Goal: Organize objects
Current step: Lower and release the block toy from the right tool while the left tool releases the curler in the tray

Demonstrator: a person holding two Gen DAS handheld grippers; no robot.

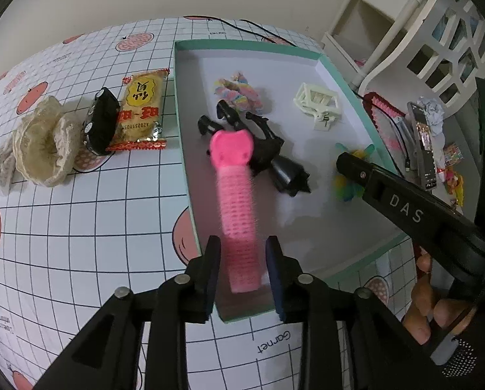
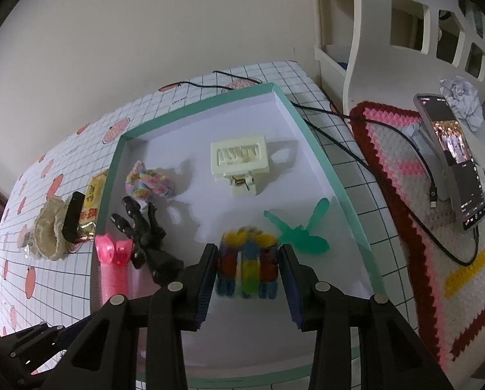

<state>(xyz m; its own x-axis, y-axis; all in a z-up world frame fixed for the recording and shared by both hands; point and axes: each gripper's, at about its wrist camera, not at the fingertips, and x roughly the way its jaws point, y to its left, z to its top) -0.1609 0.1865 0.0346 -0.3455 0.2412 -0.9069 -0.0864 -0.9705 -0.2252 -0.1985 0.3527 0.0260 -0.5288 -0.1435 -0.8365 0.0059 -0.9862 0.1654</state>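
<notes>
Two tools are at work over one shallow teal-rimmed box lid [image 1: 182, 149] lying on the gridded tabletop [image 1: 89, 214]. Treat the lid as light card: it will slide if pushed sideways, so lower things into it from above.

On the tabletop left of the lid lie a lace scrunchie [image 1: 44, 139], a rice-cracker packet [image 1: 140, 110] and a black car key fob [image 1: 101, 125] lying partly on the packet. The packet is crinkly and its contents brittle; take it by a sealed end. The scrunchie is soft and will collapse; pinch one fold.

Your left tool [image 1: 242, 273] has its jaws about the lower end of the pink hair roller [image 1: 236, 204], which points out over the lid floor. Whether the pads press it cannot be told; a gap seems to show at the right pad. The roller is light, hollow and bristly, so it grips well but crushes; hold mid-barrel, lightly.

Your right tool [image 2: 247, 274] brackets the multicoloured fuzzy claw clip [image 2: 247, 260] with its jaws parted, gaps showing both sides. The fuzz compresses; close on the spine.

Also in the lid: a black hair clip [image 1: 268, 152], a cream claw clip [image 2: 239, 159], a pastel scrunchie [image 2: 149, 183], a green dragonfly clip [image 2: 302, 229]. Rigid plastic, thin wings: handle by the body.
</notes>
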